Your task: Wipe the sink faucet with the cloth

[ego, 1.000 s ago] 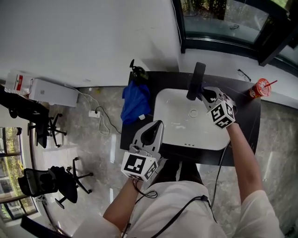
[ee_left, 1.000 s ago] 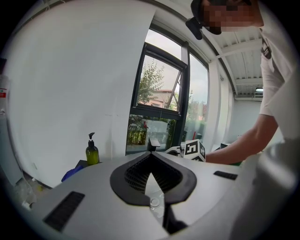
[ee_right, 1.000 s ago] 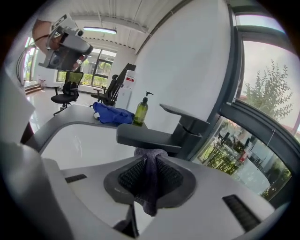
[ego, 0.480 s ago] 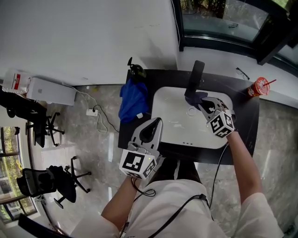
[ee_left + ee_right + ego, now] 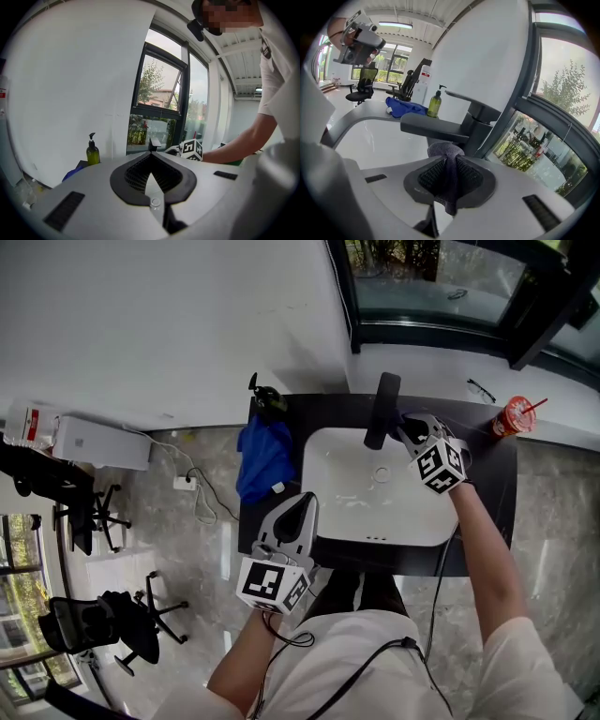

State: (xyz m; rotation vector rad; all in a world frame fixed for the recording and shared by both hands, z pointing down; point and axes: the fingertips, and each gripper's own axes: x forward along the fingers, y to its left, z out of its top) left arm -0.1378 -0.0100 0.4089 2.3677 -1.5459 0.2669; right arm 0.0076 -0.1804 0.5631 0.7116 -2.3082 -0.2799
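Grey cloth (image 5: 443,149) clamped between right gripper (image 5: 449,160) jaws, its bunched end against black faucet (image 5: 436,127) beneath the spout, above white sink (image 5: 349,514) | left gripper (image 5: 151,158) jaws together, empty, at the sink's front edge

Right gripper (image 5: 405,427), jaws clamped on the gray cloth (image 5: 446,155): half a second ago the cloth sat low at the spout end of the faucet (image 5: 380,411), over the basin (image 5: 347,498). It has now drawn back up the spout's right side, roughly where it was a second ago.
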